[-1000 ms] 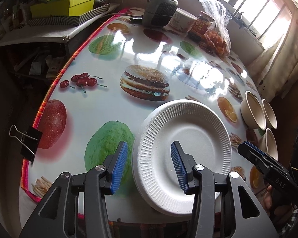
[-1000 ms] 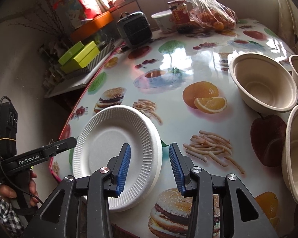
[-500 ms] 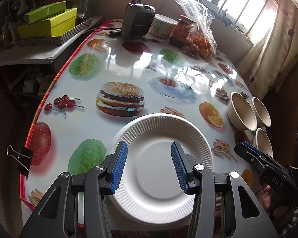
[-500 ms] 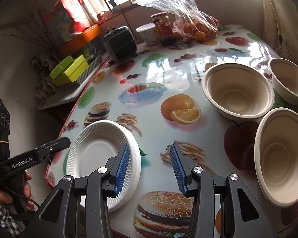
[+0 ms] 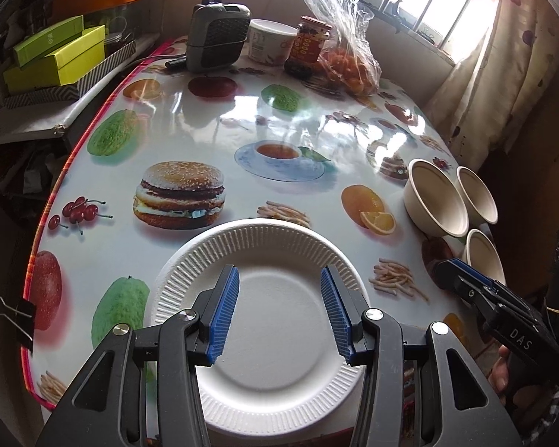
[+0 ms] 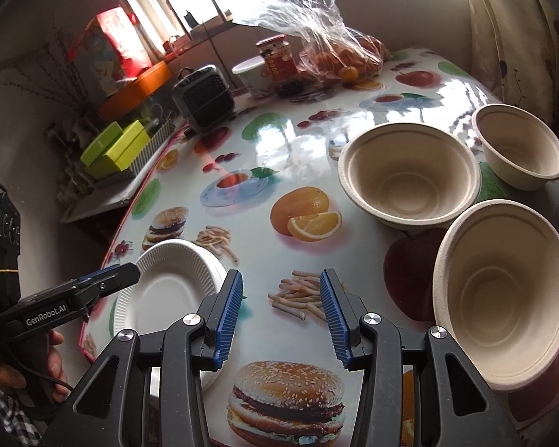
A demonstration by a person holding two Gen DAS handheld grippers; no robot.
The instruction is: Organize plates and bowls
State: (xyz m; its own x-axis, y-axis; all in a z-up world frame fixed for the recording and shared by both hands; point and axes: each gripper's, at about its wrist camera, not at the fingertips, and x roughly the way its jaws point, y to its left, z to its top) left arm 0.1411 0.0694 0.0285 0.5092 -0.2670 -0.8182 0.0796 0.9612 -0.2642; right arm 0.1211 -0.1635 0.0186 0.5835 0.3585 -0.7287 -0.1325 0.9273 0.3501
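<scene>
Three beige moulded-fibre bowls (image 6: 410, 171) sit clustered ahead and to the right of the right gripper (image 6: 279, 311), which hangs released over the glossy food-printed desk (image 6: 279, 141). Directly beneath the left gripper (image 5: 279, 311), also released and empty, lies the white ribbed paper plate (image 5: 257, 238). Judging by this, the gathering step is only starting; the next move calls for closing on a bowl rim to nest it.
</scene>
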